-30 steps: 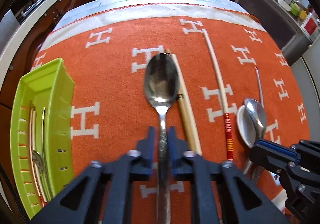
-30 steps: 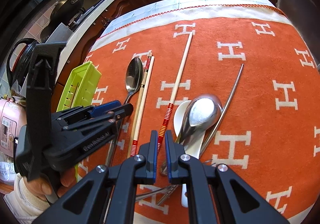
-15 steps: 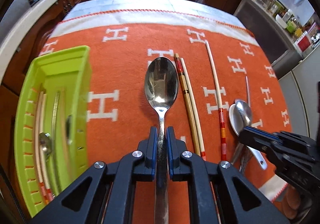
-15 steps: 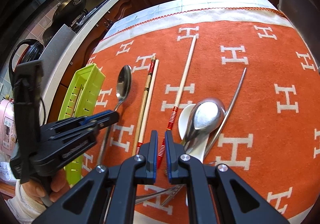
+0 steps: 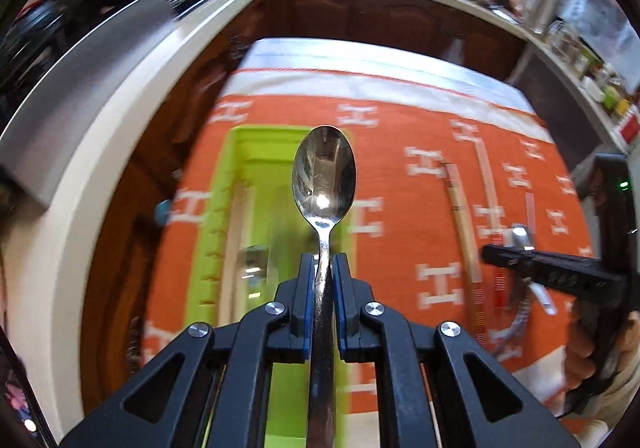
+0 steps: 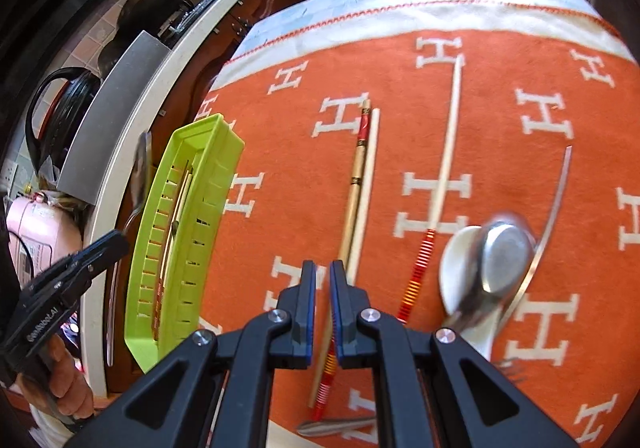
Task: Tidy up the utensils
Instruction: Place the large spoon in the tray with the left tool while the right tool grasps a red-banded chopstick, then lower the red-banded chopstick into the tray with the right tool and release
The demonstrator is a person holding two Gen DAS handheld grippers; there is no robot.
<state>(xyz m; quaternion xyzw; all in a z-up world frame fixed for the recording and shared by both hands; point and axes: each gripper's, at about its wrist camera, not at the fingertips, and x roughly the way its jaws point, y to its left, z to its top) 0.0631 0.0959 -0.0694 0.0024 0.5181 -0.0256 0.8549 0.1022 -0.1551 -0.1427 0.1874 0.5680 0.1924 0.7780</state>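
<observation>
A polished steel spoon [image 5: 323,176] is gripped by its handle in the clenched left gripper [image 5: 323,268] and is held in the air over the lime-green plastic tray [image 5: 224,208], which sits at the edge of the orange blanket [image 6: 500,176] patterned with white H letters. The right gripper [image 6: 323,280] is seen with its jaws nearly closed and nothing between them, poised above the cloth. The sorting is judged partly done: pale chopsticks and at least one metal utensil are already lying lengthwise in the slotted tray, though blur leaves their number unclear. Left on the blanket are a pair of chopsticks [image 6: 360,200] lying side by side, one glossy with a red tip, a single pale chopstick with a red-banded end [image 6: 442,184], a white ceramic spoon [image 6: 460,268] with a steel spoon [image 6: 504,256] resting in its bowl, a thin curved metal handle [image 6: 554,208], and a metal utensil [image 6: 336,426] at the near hem. The blanket looks soft and woolly; the tray walls are smooth, rigid and pierced with slots.
</observation>
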